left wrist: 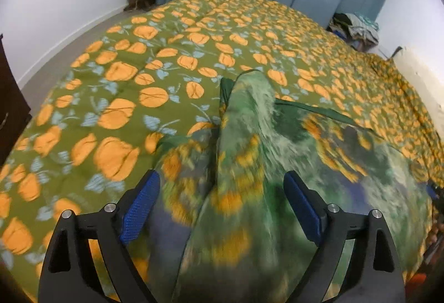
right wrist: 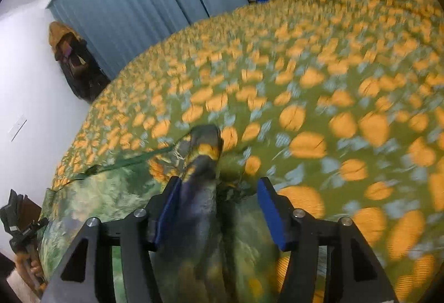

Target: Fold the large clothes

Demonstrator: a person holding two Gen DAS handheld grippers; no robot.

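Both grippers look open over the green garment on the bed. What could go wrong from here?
1. The garment lies bunched in a ridge between the open left gripper fingers, so the fold may end up creased or uneven.
2. Cloth lies against the right gripper's left pad and might snag as it pulls away.
3. Its print resembles the bedspread, so garment edges are hard to find.

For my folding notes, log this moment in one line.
left gripper: open, over garment | right gripper: open, garment fold between pads | garment on bedspread | stage: released
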